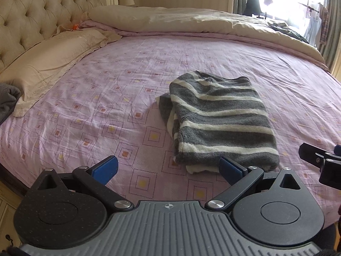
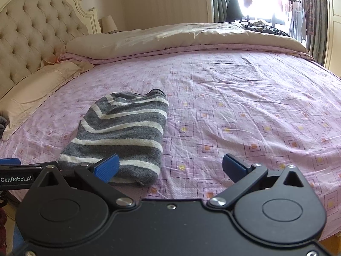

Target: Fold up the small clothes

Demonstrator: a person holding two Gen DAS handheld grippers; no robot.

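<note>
A grey garment with white stripes lies folded into a compact bundle on the pink patterned bed sheet. It also shows in the right wrist view. My left gripper is open and empty, just in front of the bundle's near left corner. My right gripper is open and empty, in front of the bundle's near right corner; its left blue pad overlaps the garment's near edge in view. The right gripper's tip shows in the left wrist view.
A beige pillow lies at the left by the tufted headboard. A beige duvet is bunched along the far side, with dark clothes on it. A grey cloth lies at the left edge.
</note>
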